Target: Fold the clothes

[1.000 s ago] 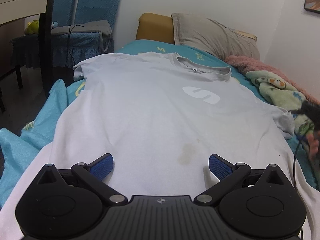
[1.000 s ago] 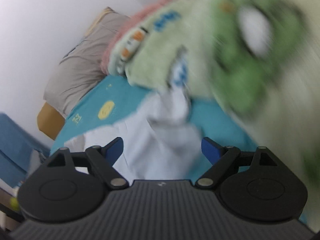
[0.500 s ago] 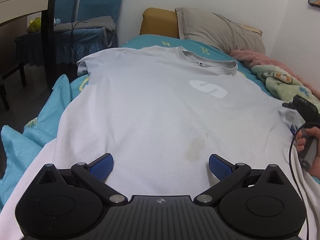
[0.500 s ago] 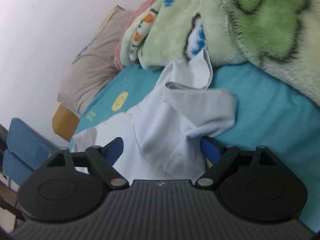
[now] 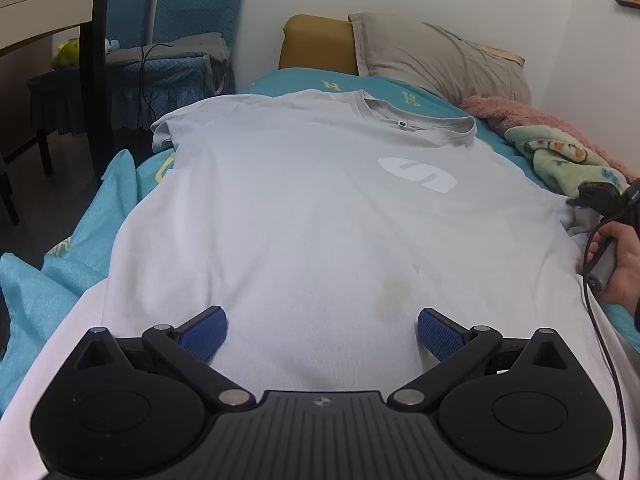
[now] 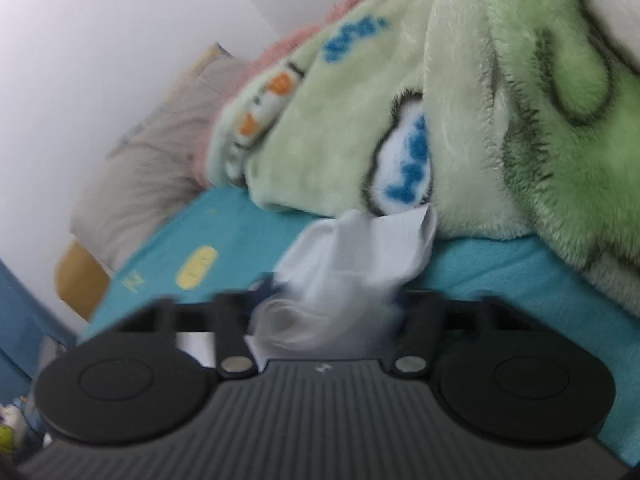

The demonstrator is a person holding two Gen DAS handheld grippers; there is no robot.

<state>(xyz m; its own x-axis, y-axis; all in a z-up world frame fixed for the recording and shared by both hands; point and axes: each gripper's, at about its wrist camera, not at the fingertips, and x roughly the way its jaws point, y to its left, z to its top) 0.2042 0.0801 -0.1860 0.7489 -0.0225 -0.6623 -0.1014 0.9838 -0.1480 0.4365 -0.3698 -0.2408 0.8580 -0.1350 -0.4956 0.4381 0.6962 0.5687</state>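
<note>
Left wrist view shows the grey T-shirt [image 5: 304,216] spread flat on the teal bed [image 5: 80,248], collar far; the left claw [image 5: 322,330] hovers over its near hem, pads wide apart, holding nothing; the right claw [image 6: 332,304], open half a second ago, has now closed on the shirt's right sleeve [image 6: 360,248] beside the green blanket [image 6: 460,100]; the right hand [image 5: 618,264] sits at the shirt's right edge.

Left view low over shirt [image 5: 304,216]; right close on sleeve [image 6: 360,256].

The left claw [image 5: 322,330] is held wide open; the right claw [image 6: 334,300] is closed on the sleeve [image 6: 360,256]
</note>
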